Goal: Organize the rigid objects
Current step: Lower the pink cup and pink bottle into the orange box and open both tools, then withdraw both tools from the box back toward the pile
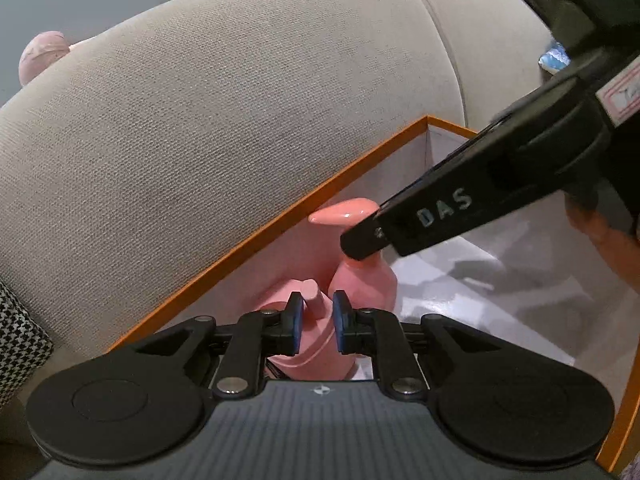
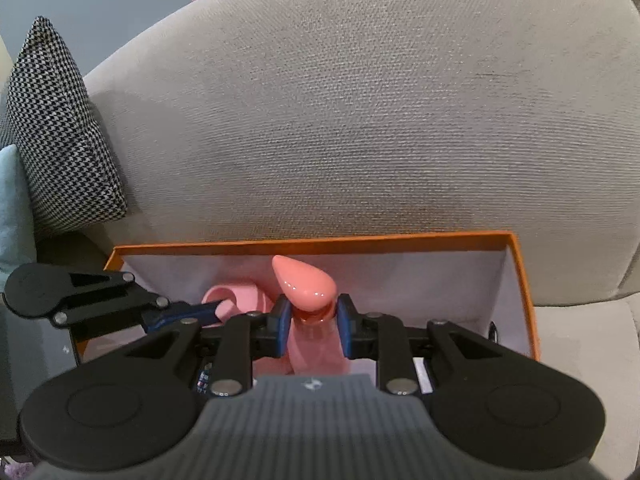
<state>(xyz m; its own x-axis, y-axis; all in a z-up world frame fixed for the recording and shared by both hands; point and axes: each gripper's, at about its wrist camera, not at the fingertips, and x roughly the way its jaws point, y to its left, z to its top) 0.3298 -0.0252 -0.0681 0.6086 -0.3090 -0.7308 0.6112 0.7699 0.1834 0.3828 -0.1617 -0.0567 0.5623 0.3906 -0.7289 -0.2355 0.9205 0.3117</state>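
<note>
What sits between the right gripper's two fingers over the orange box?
The neck of the upright pink pump bottle, just under its pump head, sits between the right gripper's blue pads in the right wrist view, inside the orange box.

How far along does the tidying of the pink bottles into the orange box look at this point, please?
Both pink pump bottles already sit in the orange-rimmed box. The right gripper is clamped on the neck of the upright pump bottle; the left gripper straddles the lower bottle's pump stem. Still left: letting go and pulling out.
</note>
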